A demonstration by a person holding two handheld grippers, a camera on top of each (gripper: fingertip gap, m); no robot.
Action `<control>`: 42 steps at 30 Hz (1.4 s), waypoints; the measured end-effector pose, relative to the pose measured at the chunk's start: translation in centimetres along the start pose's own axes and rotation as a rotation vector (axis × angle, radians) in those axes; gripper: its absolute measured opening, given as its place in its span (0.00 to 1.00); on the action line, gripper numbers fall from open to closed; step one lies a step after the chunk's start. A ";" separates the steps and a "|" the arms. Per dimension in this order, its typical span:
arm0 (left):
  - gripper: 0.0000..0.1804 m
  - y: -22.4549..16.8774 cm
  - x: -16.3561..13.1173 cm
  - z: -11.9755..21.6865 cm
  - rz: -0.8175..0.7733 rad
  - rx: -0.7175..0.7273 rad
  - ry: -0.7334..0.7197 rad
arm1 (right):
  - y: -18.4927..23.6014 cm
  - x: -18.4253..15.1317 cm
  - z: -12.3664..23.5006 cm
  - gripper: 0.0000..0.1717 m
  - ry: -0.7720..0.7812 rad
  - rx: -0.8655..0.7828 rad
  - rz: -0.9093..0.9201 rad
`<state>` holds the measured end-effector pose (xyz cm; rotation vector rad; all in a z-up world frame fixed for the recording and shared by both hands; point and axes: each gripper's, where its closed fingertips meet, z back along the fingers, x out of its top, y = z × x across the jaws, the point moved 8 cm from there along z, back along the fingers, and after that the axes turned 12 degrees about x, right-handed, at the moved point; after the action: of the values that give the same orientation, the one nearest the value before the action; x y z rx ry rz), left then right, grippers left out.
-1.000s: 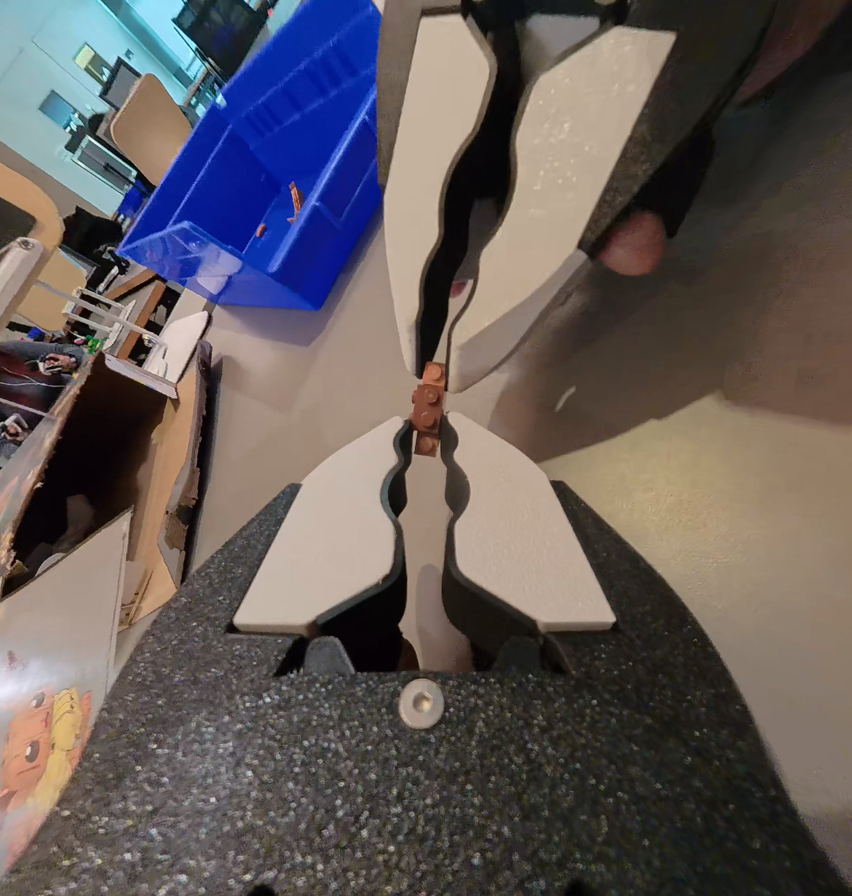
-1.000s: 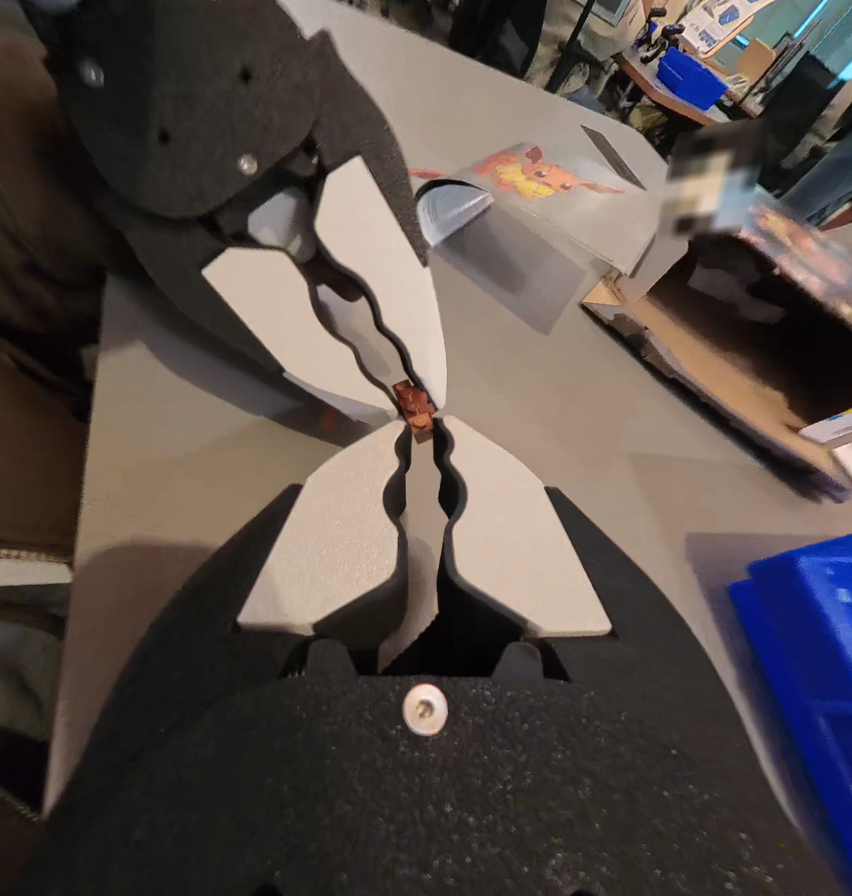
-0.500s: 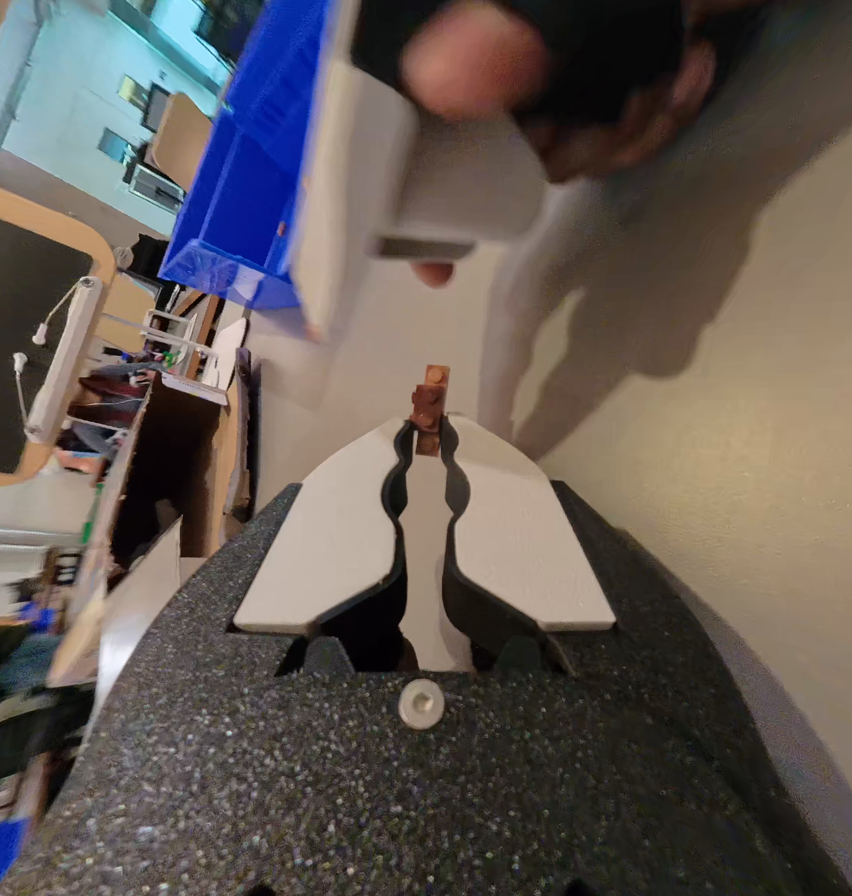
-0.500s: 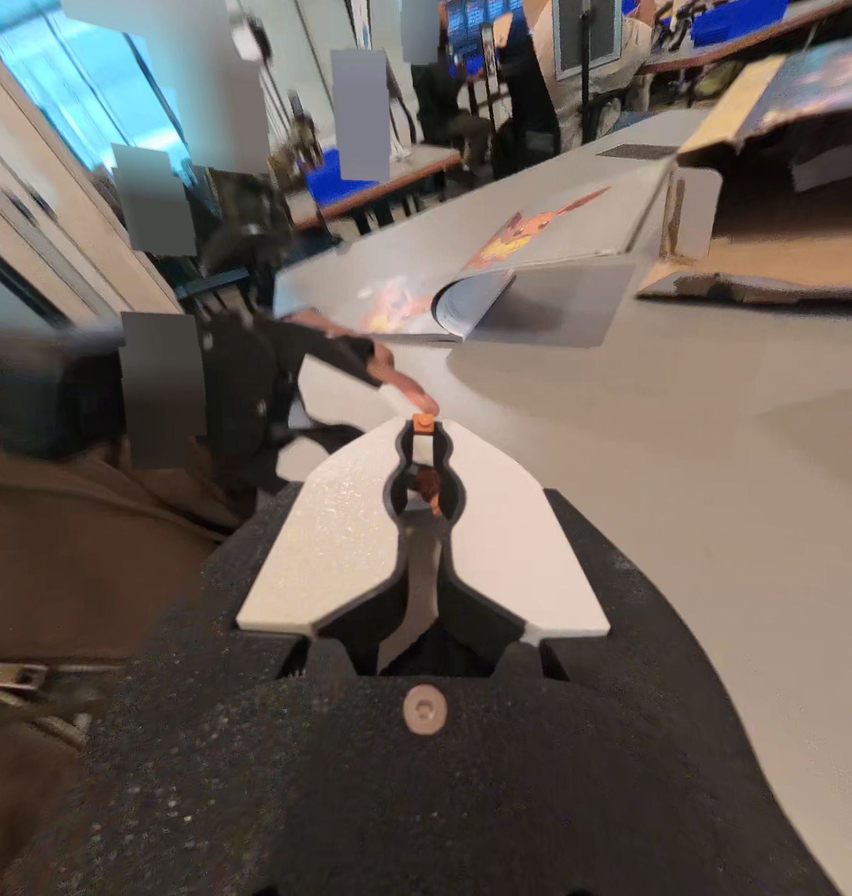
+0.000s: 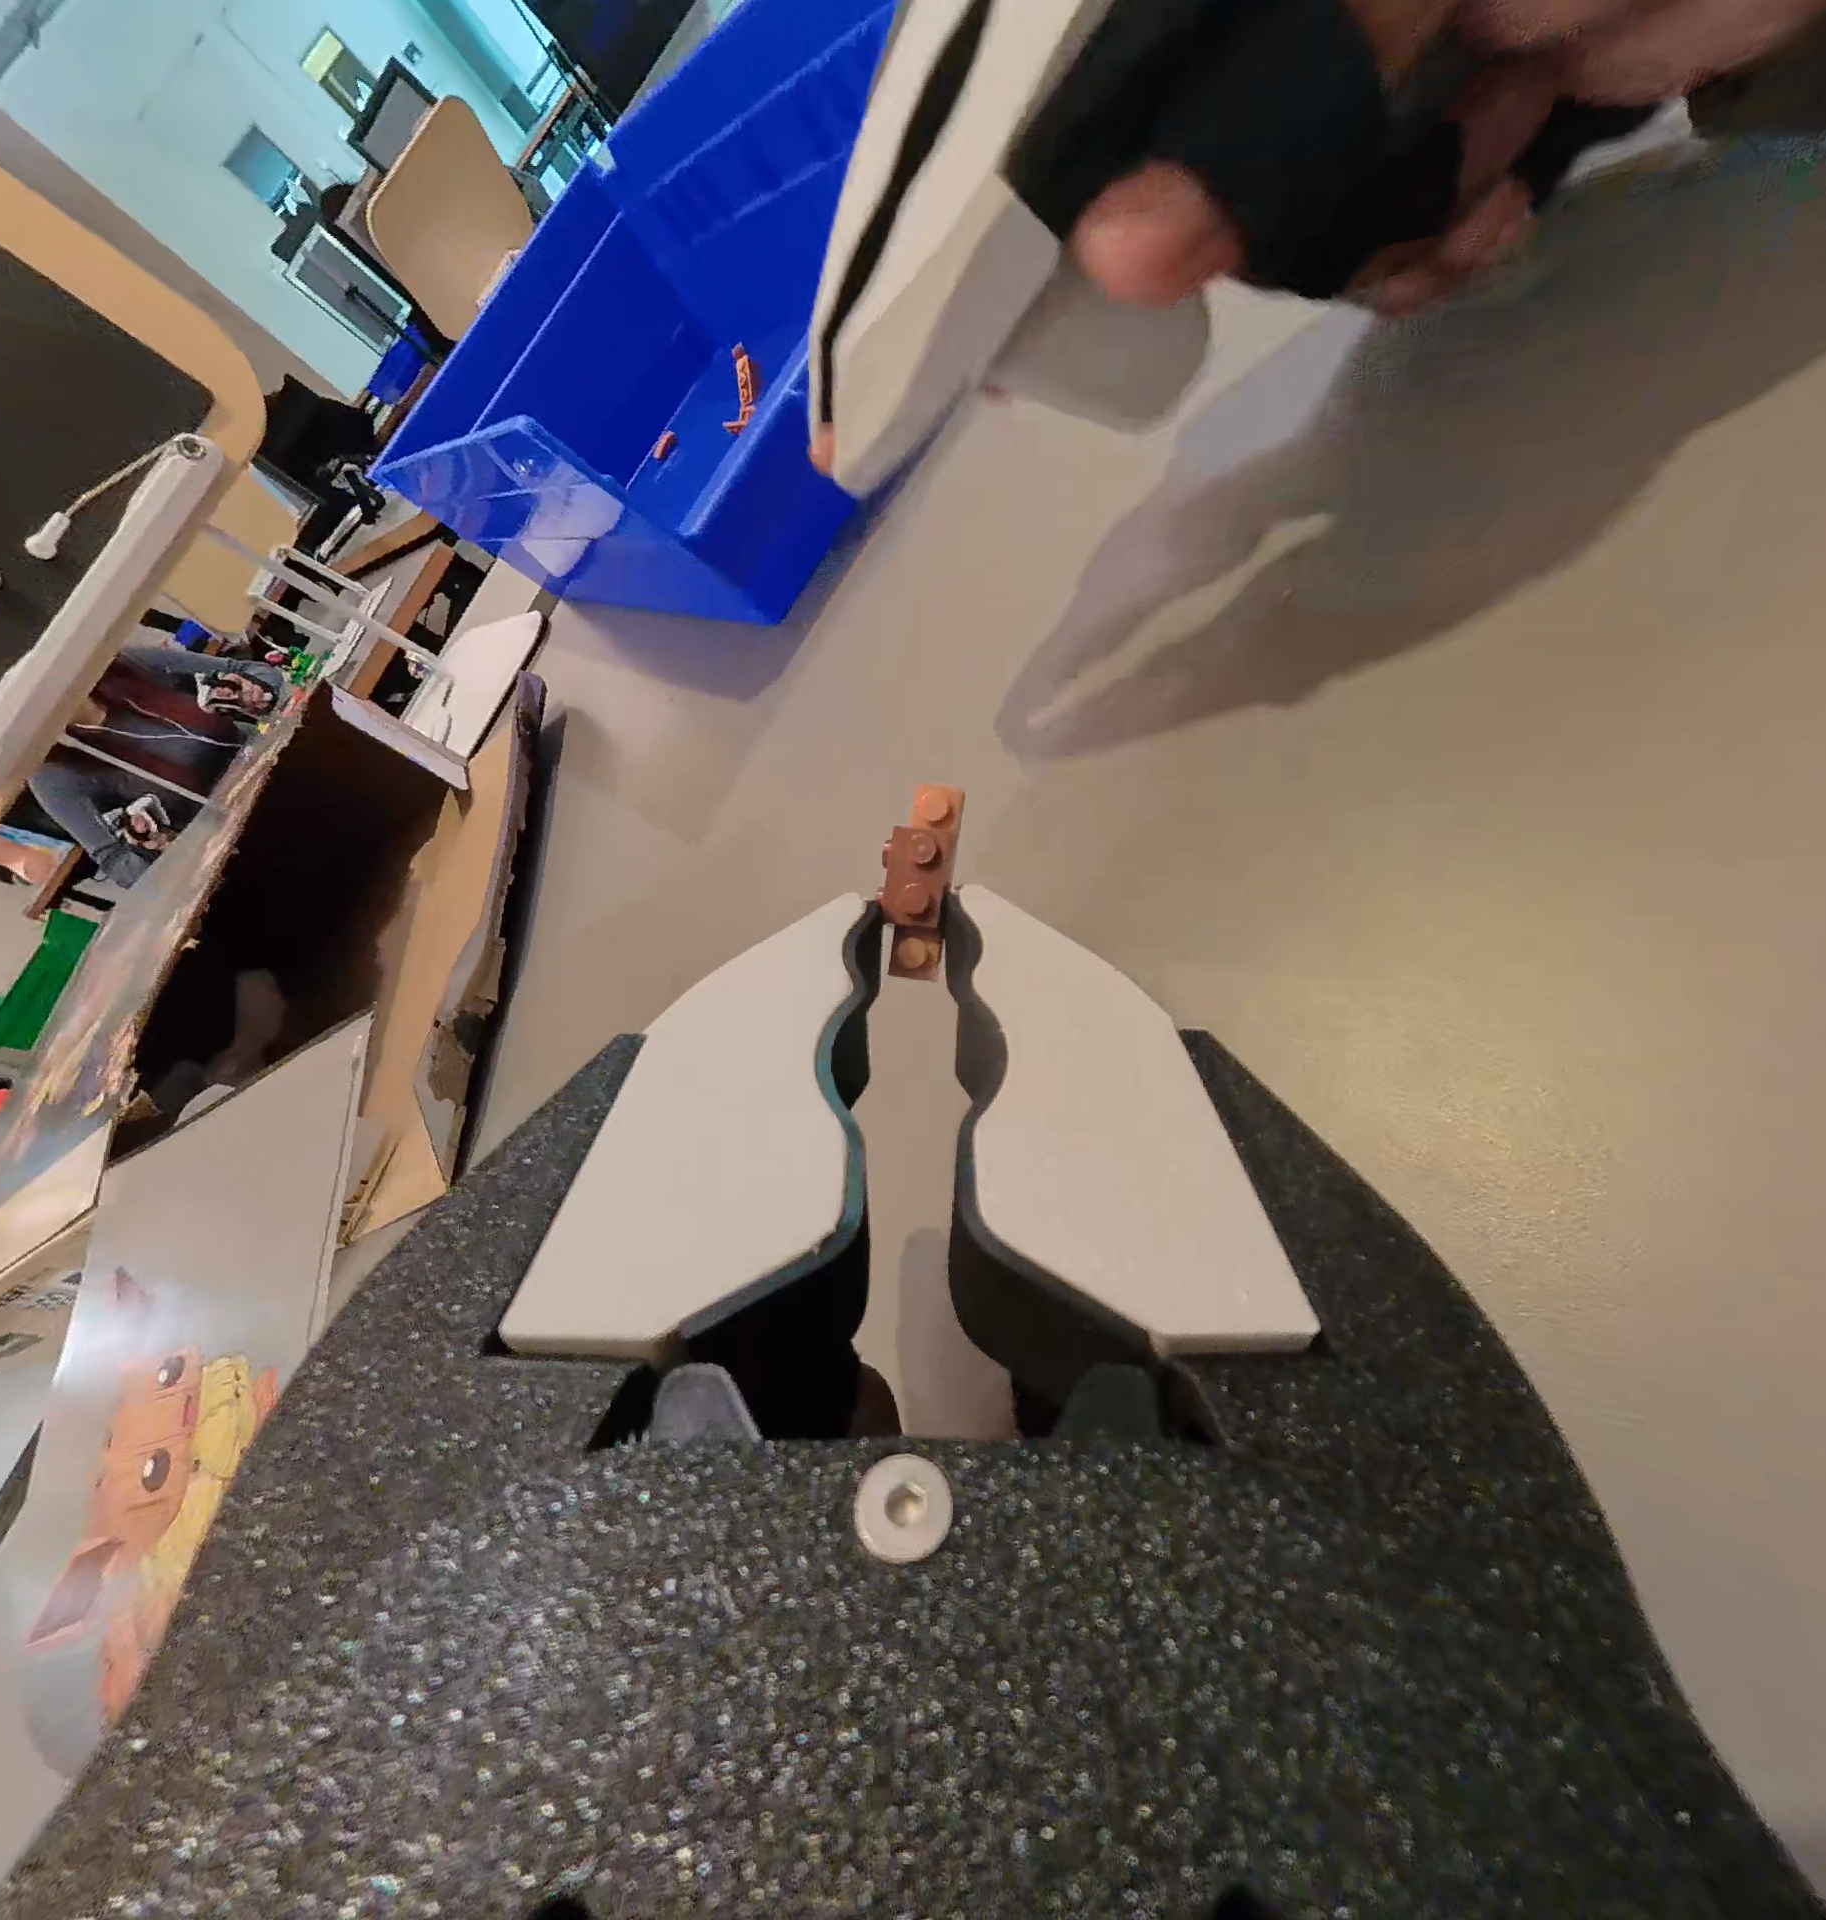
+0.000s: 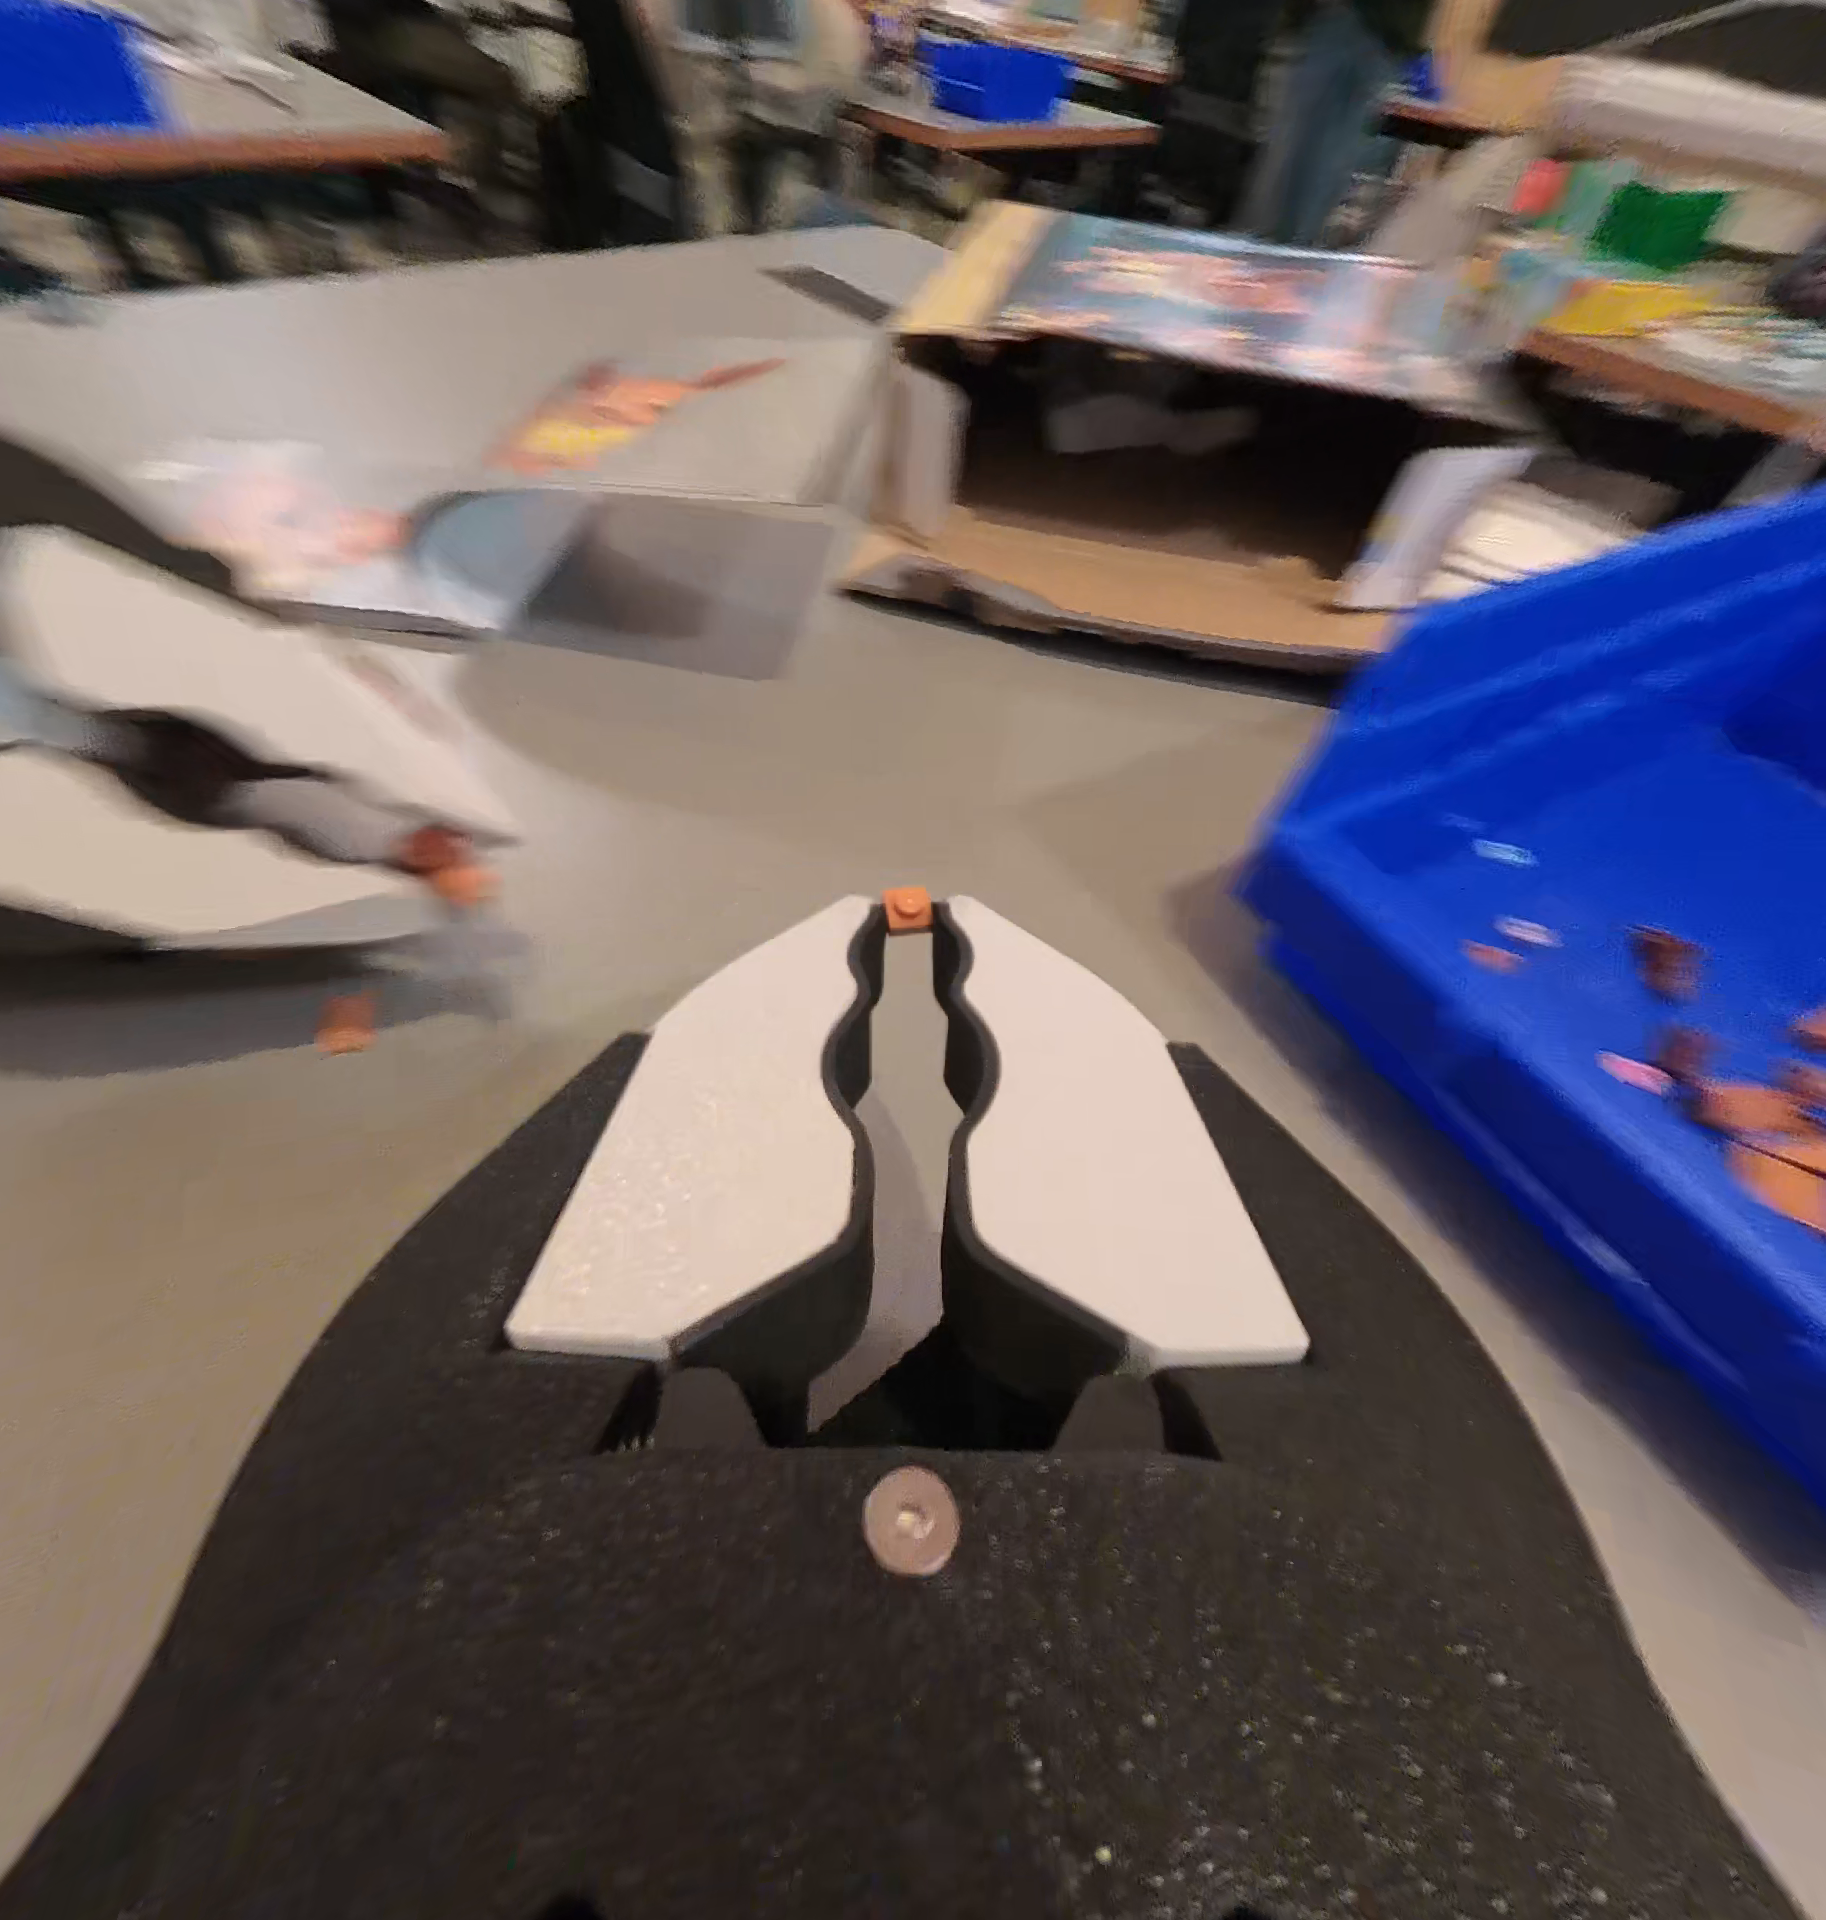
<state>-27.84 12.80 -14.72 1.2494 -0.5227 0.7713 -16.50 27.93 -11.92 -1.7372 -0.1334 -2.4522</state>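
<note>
My left gripper [image 5: 914,914] is shut on a small stack of brown and orange studded bricks [image 5: 921,883] that sticks out past its fingertips, above the grey table [image 5: 1511,1039]. My right gripper [image 6: 909,920] is shut on a single small orange brick [image 6: 907,912] at its tips. The right gripper also shows in the left wrist view [image 5: 919,260], blurred, near the blue bin [image 5: 660,343]. The left gripper shows blurred at the left of the right wrist view [image 6: 213,821], with its brick stack [image 6: 441,862] at its tips.
The blue bin [image 6: 1574,831] at the right holds several loose orange and brown pieces. An open cardboard box [image 6: 1148,520] and a picture booklet [image 6: 535,468] lie farther back. A small orange piece [image 6: 346,1023] lies on the table. Some 10 cm of space lies between my two pairs of fingers.
The two grippers were tip to tip on the brick stack; they have pulled apart. The right one came away with one orange brick and swung toward the blue bin. The left keeps the stack.
</note>
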 end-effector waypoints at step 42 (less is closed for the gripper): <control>0.07 4.1 -1.6 0.9 0.387 0.164 0.031 | 10.2 -1.6 -7.4 0.04 0.476 0.403 0.185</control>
<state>-31.91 12.11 -13.06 1.3007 -0.6977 1.1765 -21.24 16.85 -15.96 -0.9378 -0.3658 -2.4106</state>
